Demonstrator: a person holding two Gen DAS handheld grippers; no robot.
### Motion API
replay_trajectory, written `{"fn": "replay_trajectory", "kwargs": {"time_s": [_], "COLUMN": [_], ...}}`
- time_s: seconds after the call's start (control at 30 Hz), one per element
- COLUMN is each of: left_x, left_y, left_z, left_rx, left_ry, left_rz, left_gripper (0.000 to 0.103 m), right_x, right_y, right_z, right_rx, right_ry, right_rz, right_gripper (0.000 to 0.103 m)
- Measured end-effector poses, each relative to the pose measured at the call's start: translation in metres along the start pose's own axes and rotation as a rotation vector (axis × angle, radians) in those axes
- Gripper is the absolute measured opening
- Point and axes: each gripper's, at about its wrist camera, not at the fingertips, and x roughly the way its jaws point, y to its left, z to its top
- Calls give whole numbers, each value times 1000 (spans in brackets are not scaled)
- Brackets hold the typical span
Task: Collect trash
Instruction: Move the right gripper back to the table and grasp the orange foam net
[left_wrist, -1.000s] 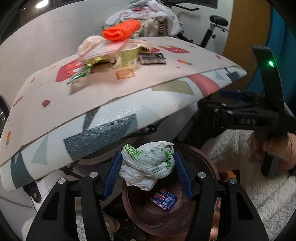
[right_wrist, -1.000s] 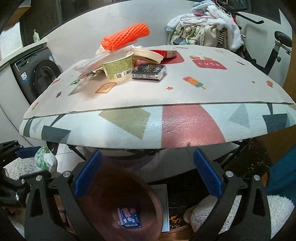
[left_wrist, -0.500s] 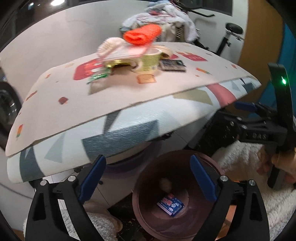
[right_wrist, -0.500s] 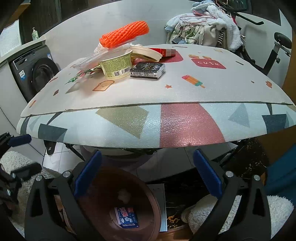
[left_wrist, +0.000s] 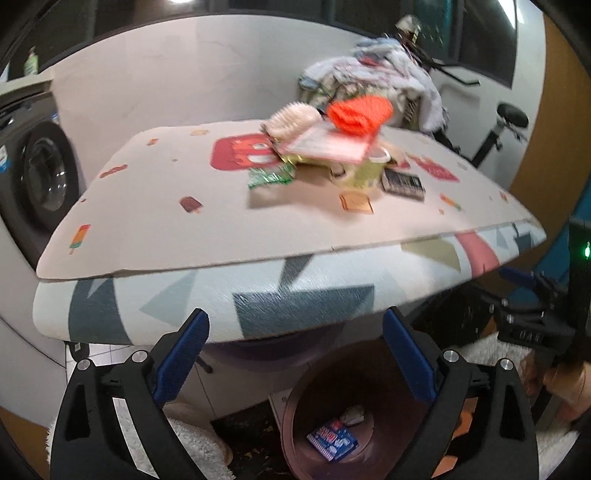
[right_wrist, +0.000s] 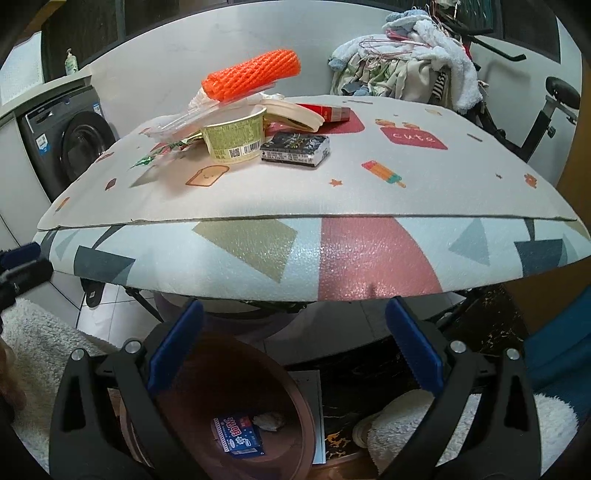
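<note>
A brown trash bin (left_wrist: 295, 413) stands on the floor below the table edge; it also shows in the right wrist view (right_wrist: 306, 417). Inside lie a blue packet (left_wrist: 332, 439) (right_wrist: 236, 435) and a white crumpled wad (left_wrist: 352, 413) (right_wrist: 269, 421). On the table (right_wrist: 332, 192) sits a trash pile: an orange foam net (right_wrist: 251, 75), a yellow-green cup (right_wrist: 236, 138), a dark packet (right_wrist: 295, 149), a red box (right_wrist: 327, 112), a green wrapper (left_wrist: 271, 177). My left gripper (left_wrist: 295, 354) is open and empty above the bin. My right gripper (right_wrist: 291, 354) is open and empty near the bin.
A washing machine (right_wrist: 70, 144) stands at the left. A heap of clothes (right_wrist: 402, 70) and an exercise bike (right_wrist: 546, 110) are behind the table. White fluffy rugs (right_wrist: 40, 343) lie on the floor around the bin.
My left gripper opened and dropped the white crumpled bag into the bin, then rose and swung left. My right gripper lifted slightly.
</note>
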Motion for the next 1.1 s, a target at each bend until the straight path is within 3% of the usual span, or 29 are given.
{"fn": "replay_trajectory", "kwargs": {"time_s": [0.4, 0.6, 0.9, 1.0, 1.1], "left_x": [-9, -8, -3, -1, 2], "left_y": [16, 27, 39, 45, 47], "left_z": [30, 55, 84, 89, 90], "left_rx": [22, -5, -15, -33, -42], "left_ry": [-50, -67, -96, -105, -108], "left_rz": [57, 64, 60, 48, 39], "left_gripper": [93, 93, 93, 93, 93], "right_x": [-4, -1, 8, 29, 53], "right_y": [6, 4, 1, 3, 7], "right_z": [16, 41, 147, 189, 217], "right_rx": [-33, -44, -54, 9, 53], "right_ry": [-9, -1, -110, -124, -128], "right_rz": [-26, -31, 84, 155, 168], "right_gripper": [97, 97, 97, 97, 97]}}
